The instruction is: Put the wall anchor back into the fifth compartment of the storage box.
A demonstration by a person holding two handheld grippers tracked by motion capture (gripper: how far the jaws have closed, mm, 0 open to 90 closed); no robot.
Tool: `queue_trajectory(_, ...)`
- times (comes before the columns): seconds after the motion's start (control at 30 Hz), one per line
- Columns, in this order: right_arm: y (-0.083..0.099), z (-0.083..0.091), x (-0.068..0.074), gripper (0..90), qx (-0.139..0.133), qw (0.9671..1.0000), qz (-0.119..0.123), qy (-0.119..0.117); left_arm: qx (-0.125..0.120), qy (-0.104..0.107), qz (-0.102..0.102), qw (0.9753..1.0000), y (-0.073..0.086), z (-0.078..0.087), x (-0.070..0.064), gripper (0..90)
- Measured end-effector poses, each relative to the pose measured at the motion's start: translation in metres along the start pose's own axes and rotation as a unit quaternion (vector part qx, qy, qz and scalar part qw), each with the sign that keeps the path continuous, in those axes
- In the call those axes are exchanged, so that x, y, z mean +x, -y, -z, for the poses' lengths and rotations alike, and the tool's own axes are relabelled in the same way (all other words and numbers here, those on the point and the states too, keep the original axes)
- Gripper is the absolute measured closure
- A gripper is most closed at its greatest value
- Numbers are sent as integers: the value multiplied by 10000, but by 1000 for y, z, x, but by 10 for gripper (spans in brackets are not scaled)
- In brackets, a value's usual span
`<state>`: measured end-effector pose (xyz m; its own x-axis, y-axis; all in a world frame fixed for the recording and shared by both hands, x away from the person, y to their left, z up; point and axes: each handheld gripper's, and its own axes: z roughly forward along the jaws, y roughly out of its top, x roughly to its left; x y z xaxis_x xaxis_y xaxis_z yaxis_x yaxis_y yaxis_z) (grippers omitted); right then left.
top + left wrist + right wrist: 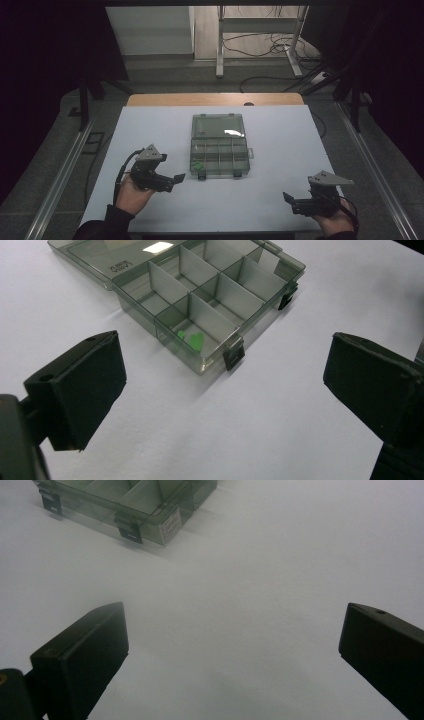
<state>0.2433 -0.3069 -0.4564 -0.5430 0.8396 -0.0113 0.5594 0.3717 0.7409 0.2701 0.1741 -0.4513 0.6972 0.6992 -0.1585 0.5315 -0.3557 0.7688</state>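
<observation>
While both hands rest low over the near part of the white table top [280,150], a smoky translucent plastic compartment box [220,157] lies open at the middle of it, its flat lid [218,126] folded back away from the person and lying level on the surface. Thin dividers split the tray into small cells, and in the high view the near-left cell holds a few small green pieces [197,165]; the left gripper view shows the same green pieces [192,339] in the cell closest to that camera, just behind one of the two dark latches [234,357] on the front wall. The left gripper [172,181], held in the person's left hand [131,194], sits just left of the box's near-left corner, apart from it, pointing towards the box; its two black jaws stand wide apart with nothing between them but bare table. The right gripper [291,201], in the right hand [334,220], is well apart from the box near the table's near-right corner, its jaws likewise spread wide and empty. From the right gripper view the box's latched front wall [130,517] shows at the upper left.
</observation>
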Motion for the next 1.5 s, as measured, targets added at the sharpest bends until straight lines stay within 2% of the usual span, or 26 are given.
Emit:
queue_trajectory(0.23,0,0,0,0,0,10000,-8,-10,-105,-112,-1,9999,5,7,-1,29)
queue_trajectory(0.5,0,0,0,0,-11,10000,-33,-21,-110,-364,-153,9992,12,16,-4,29)
queue_trajectory(0.97,0,0,-1,0,-23,10000,-43,-11,-384,-414,-60,9984,22,29,-3,28)
queue_trajectory(1.5,0,0,0,0,-28,10000,-39,1,-386,-522,-67,9979,30,39,-2,25)
